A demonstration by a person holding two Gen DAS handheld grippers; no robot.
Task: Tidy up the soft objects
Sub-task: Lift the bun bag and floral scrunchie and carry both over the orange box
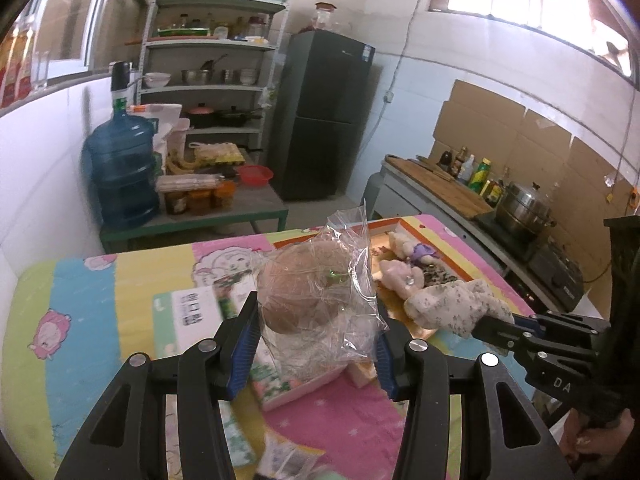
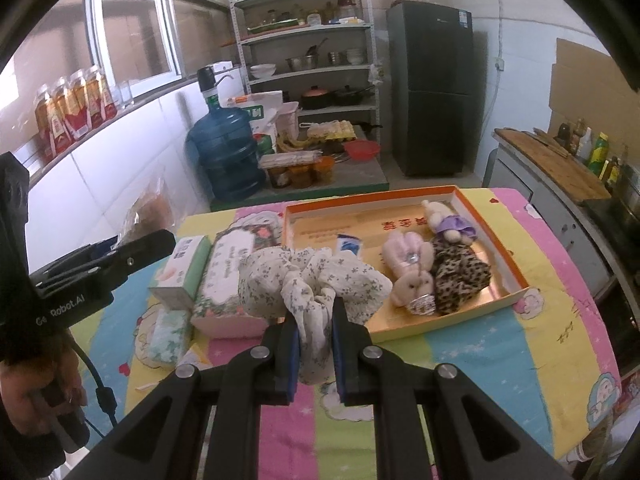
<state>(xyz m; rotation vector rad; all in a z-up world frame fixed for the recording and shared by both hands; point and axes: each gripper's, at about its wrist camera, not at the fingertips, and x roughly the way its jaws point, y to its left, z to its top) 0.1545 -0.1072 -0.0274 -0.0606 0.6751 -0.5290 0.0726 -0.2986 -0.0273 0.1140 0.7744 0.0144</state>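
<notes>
Both tongs loaded beside the orange tray (image 2: 516,264)

Your left tongs (image 1: 316,344) clamp the bagged bun (image 1: 304,292) above the tissue boxes (image 2: 228,280); your right tongs (image 2: 316,344) pinch the floral scrunchie (image 2: 312,280) at the tray's near-left edge, plush toys (image 2: 412,276) crowding its right end.

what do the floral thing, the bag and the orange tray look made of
Floral scrunchie: thin woven cloth, matte; it bunches into soft folds.
Bag: clear plastic film, glossy; it crinkles and shows the brown round thing inside, likely bread.
Tray: probably cardboard, with thin straight walls and a shiny printed floor.
</notes>
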